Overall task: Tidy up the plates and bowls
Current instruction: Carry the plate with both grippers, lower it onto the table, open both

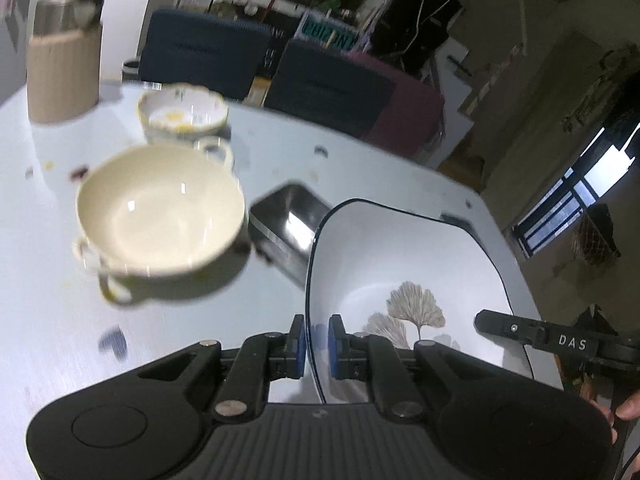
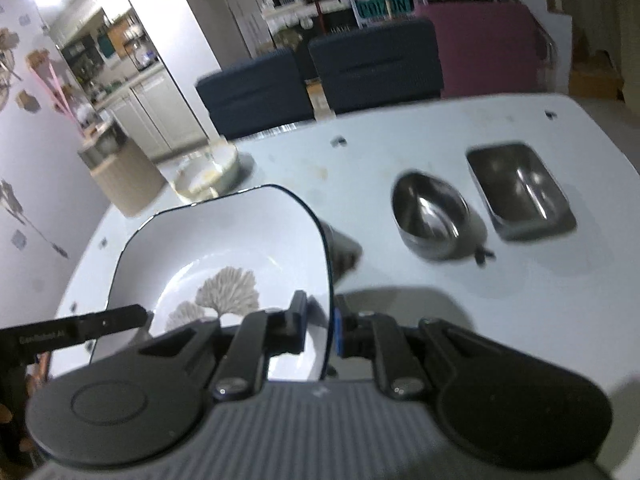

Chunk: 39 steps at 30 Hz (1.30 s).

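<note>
Both grippers clamp the square white plate [image 1: 404, 272] by its rim: the left gripper [image 1: 318, 346] on the left edge, the right gripper [image 2: 320, 330] on the right. The plate hangs above the table [image 2: 400, 152]. Keep both hands level, move together, lower slowly.

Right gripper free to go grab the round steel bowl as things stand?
Probably not: the right gripper is shut on the square plate rim, shared with the left gripper. The path to the round steel bowl looks open.
</note>
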### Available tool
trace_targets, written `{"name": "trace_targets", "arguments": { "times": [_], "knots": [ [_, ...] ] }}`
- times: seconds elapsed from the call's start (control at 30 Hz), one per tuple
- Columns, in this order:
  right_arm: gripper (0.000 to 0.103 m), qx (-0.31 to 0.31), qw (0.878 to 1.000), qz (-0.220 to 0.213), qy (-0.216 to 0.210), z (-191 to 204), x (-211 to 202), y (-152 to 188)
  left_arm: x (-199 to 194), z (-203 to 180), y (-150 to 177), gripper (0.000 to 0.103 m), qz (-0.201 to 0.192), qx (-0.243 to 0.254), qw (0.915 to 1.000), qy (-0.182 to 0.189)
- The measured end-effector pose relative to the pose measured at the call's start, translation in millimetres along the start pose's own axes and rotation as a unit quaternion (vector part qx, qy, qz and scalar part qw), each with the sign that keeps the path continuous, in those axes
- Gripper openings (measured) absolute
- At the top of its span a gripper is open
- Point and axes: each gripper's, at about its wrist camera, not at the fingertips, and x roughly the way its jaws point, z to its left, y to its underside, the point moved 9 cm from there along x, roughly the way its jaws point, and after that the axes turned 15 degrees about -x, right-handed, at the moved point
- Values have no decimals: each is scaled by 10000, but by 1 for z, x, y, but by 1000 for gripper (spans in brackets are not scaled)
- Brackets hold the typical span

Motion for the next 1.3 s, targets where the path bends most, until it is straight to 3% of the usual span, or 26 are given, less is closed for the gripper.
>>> {"name": "trace_targets", "arguments": {
  "times": [0.3,0.5,0.87,1.3],
  "knots": [
    [18,75,9958,913,59,-10,34,41,29,21,38,12,536,-140,9982,-246],
    [18,170,9894,1439,11,-17,64,57,47,35,44,12,748,-377,9956,-424],
    [20,-52,9842,1767,97,-13,97,81,77,43,40,13,884,-498,9928,-632],
    [20,-224,9828,1823,190,-12,107,79,91,48,35,16,870,-537,9922,-708]
  ]
}}
